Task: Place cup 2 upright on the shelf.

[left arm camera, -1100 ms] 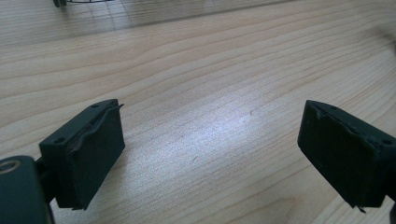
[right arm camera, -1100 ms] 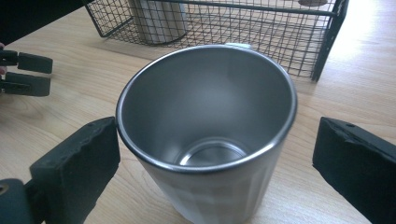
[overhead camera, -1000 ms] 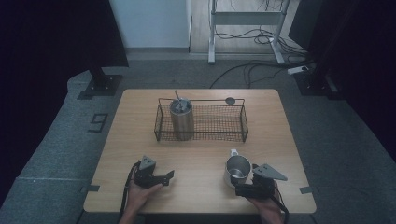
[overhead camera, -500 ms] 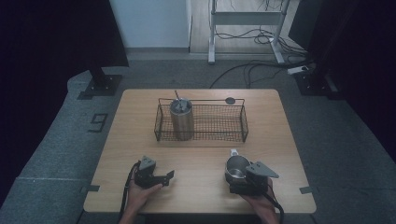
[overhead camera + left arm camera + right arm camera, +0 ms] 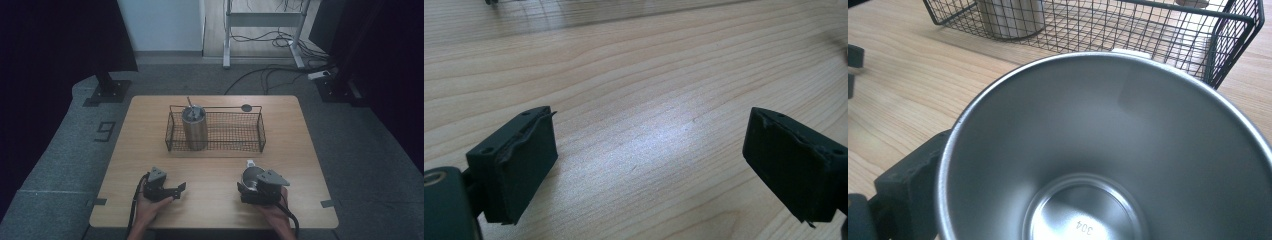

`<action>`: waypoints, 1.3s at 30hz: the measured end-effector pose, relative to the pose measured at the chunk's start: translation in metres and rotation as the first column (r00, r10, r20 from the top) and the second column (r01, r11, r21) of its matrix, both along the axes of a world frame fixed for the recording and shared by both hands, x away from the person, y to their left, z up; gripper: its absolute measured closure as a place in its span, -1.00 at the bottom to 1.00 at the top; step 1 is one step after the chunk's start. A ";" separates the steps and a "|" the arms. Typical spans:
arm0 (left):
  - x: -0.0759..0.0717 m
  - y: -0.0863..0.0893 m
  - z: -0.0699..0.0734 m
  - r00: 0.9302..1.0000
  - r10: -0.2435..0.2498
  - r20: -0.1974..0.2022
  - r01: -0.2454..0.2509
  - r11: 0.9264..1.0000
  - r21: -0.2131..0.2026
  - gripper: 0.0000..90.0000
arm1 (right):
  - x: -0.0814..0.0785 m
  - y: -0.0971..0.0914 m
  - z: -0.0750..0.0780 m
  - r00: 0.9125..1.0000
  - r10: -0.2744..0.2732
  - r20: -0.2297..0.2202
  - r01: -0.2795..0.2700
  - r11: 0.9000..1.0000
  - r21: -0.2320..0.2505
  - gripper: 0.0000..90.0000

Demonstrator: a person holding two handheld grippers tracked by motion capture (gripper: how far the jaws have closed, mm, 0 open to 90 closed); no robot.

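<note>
A shiny steel cup stands at the table's front right, gripped by my right gripper. In the right gripper view the cup's empty inside faces the camera, with one black jaw pressed against its left wall. A small white piece sticks out at the cup's far rim. A black wire basket stands mid-table, with a steel tumbler and its straw upright in its left end. My left gripper hovers at the front left, open, over bare wood.
A small dark round disc lies on the table behind the basket. The basket's near wall is a short way beyond the cup. Bare wooden table runs between the two grippers.
My right gripper has shifted slightly to the left with the cup. The left gripper, basket and tumbler have stayed put.
</note>
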State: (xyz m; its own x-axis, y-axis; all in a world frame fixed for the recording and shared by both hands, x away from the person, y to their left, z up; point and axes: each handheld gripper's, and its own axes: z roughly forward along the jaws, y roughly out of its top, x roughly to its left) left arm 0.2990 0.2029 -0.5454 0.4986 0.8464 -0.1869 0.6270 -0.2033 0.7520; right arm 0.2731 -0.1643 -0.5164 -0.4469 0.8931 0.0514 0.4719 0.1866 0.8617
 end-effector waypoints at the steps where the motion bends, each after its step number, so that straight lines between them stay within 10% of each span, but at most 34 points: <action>1: 0.000 0.000 0.000 1.000 0.000 0.000 0.000 1.000 -0.001 -0.84 | 0.001 0.000 -0.001 1.000 -0.001 -0.001 0.001 1.000 -0.002 -1.00; 23: -0.001 -0.003 0.000 1.000 -0.011 -0.011 0.011 1.000 -0.013 -0.82 | 0.002 -0.004 -0.005 1.000 -0.007 0.018 0.007 1.000 0.003 -0.85; 39: 0.002 -0.001 -0.001 1.000 -0.001 -0.017 0.000 1.000 -0.023 -0.80 | 0.000 -0.010 0.022 0.998 0.030 0.053 -0.032 0.999 0.029 -0.85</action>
State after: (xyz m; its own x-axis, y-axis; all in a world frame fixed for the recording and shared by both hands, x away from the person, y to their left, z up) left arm 0.3011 0.2014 -0.5459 0.4956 0.8415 -0.2150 0.6396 -0.1861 0.7458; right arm 0.2726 -0.1743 -0.4940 -0.4771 0.8773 0.0531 0.4202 0.1746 0.8905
